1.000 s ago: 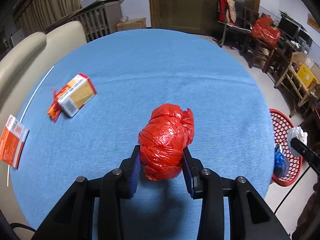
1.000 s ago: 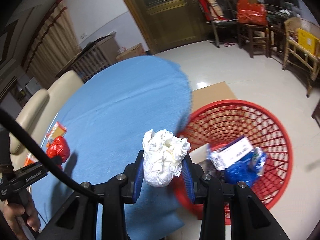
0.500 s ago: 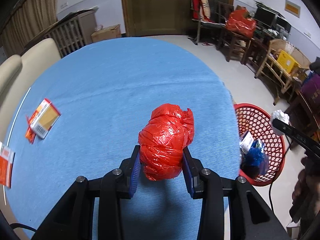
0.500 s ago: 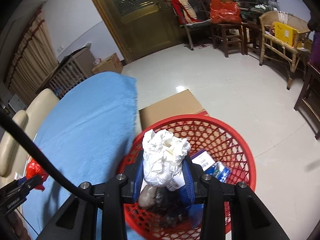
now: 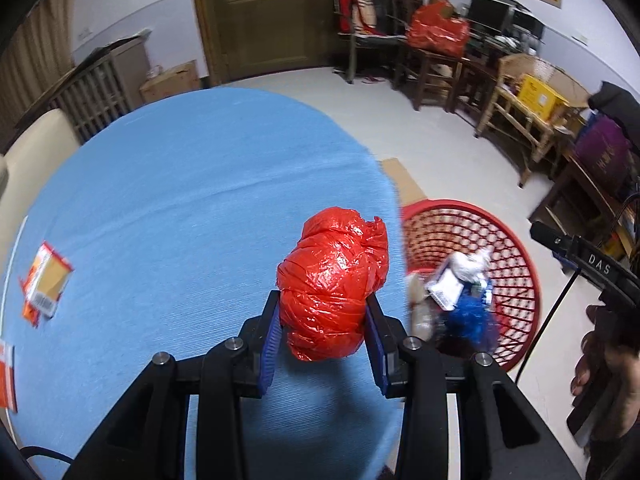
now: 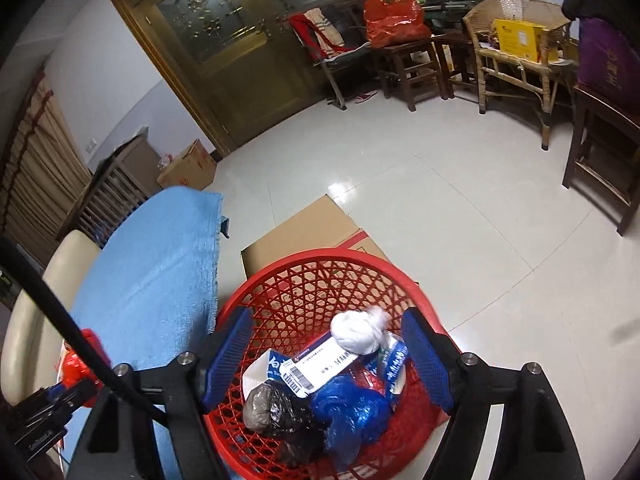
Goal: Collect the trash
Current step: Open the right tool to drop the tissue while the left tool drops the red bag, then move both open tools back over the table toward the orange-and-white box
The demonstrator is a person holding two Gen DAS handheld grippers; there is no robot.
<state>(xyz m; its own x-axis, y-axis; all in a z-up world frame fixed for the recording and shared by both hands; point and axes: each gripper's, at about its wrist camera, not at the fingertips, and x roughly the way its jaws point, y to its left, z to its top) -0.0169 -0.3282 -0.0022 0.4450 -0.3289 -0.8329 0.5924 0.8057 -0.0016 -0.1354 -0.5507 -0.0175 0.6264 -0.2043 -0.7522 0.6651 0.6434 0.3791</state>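
- While the round worktop (image 5: 180,200) under its blue cloth fills the space ahead and to the left of the left hand-held gripper (image 5: 324,336), a red mesh basket (image 6: 316,276) stands on the floor just off the worktop's edge, to that gripper's right.
- Directly below the right hand-held gripper (image 6: 326,354), the basket already holds several pieces: a blue plastic bag, a dark bag, a flat printed packet and a white crumpled wad (image 6: 358,332).
- The right hand-held gripper is released; its jaws have just been opening, nothing is pressed between them, and the white wad lies loose in the basket beneath the gap.
- The left hand-held gripper is clenched on a red crumpled plastic bag (image 5: 334,284), which bulges up between the blue pads, above the worktop's near edge.
- Far to the left of the left hand-held gripper, an orange carton (image 5: 46,280) and another orange packet (image 5: 6,376) lie on the cloth, not yet collected.
- Judged from this, the red bag goes in next: carry it fully past the rim, until the basket's middle sits under the jaws, before letting go; light plastic may cling to a pad or drift, so release low and wide.
- The right hand-held gripper is best drawn clear first, so the two do not collide above the basket.
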